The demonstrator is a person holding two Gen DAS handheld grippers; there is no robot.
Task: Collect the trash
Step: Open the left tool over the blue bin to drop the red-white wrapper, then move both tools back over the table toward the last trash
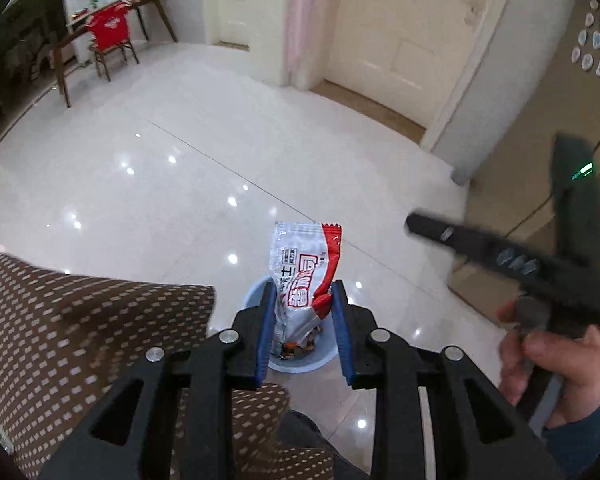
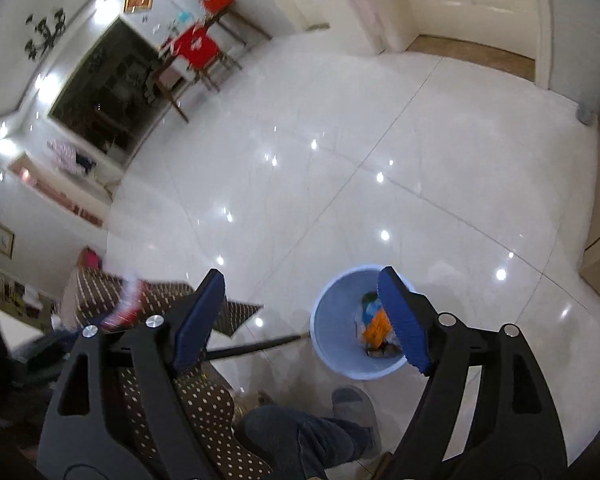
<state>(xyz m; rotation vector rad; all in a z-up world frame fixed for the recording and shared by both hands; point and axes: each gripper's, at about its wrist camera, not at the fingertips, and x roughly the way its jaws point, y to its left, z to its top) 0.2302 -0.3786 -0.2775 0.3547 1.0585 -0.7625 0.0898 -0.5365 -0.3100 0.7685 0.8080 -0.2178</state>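
Observation:
My left gripper (image 1: 303, 285) is shut on a white and red snack wrapper (image 1: 300, 248), which stands upright between the blue pads. Straight below it on the floor is a light blue bin (image 1: 308, 366). In the right wrist view the same bin (image 2: 336, 328) holds an orange wrapper (image 2: 376, 328) and other scraps. My right gripper (image 2: 302, 278) is open wide above the bin's left side with nothing between its pads. One of its black fingers (image 1: 480, 248) shows blurred at the right of the left wrist view, held by a hand (image 1: 552, 356). The wrapper (image 2: 126, 300) appears blurred at the left.
A brown dotted cushion (image 1: 80, 340) lies left of the bin. A person's leg (image 2: 300, 436) and grey slipper (image 2: 352, 404) are close in front of it. A thin dark rod (image 2: 256, 346) reaches the bin's left side. White tiled floor (image 1: 180, 184) stretches towards a table and red chair (image 1: 110, 28).

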